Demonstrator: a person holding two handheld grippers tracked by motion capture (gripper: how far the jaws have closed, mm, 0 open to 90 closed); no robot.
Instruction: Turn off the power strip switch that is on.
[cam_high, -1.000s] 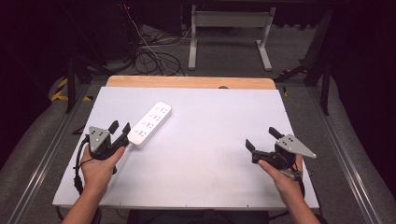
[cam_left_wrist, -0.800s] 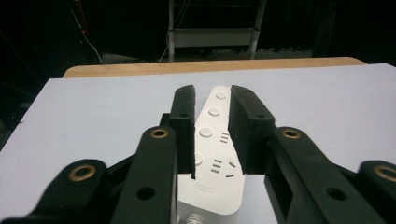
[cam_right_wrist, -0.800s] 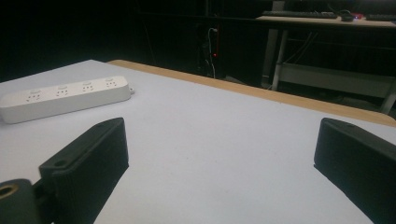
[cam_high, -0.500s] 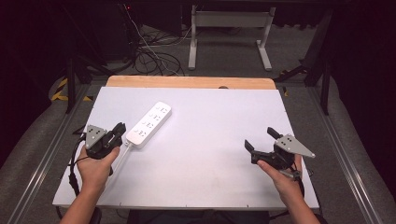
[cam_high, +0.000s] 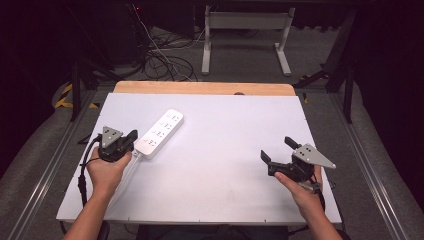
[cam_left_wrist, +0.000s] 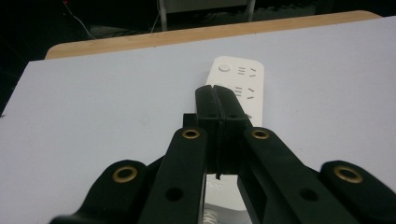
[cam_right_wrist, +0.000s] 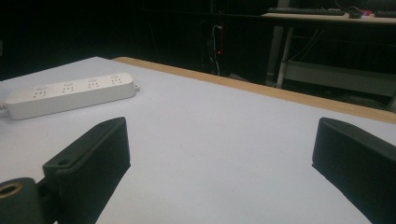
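**Nudging the strip is your risk**

Your left gripper, jaws pressed together on nothing, sits at the power strip's near end; pushing forward skids it. Your right gripper gapes well apart.

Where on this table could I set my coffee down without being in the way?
The wide bare stretch between the power strip and the right gripper, and the far right corner by the wooden edge. It's crowded only at the left, where the left gripper meets the strip.
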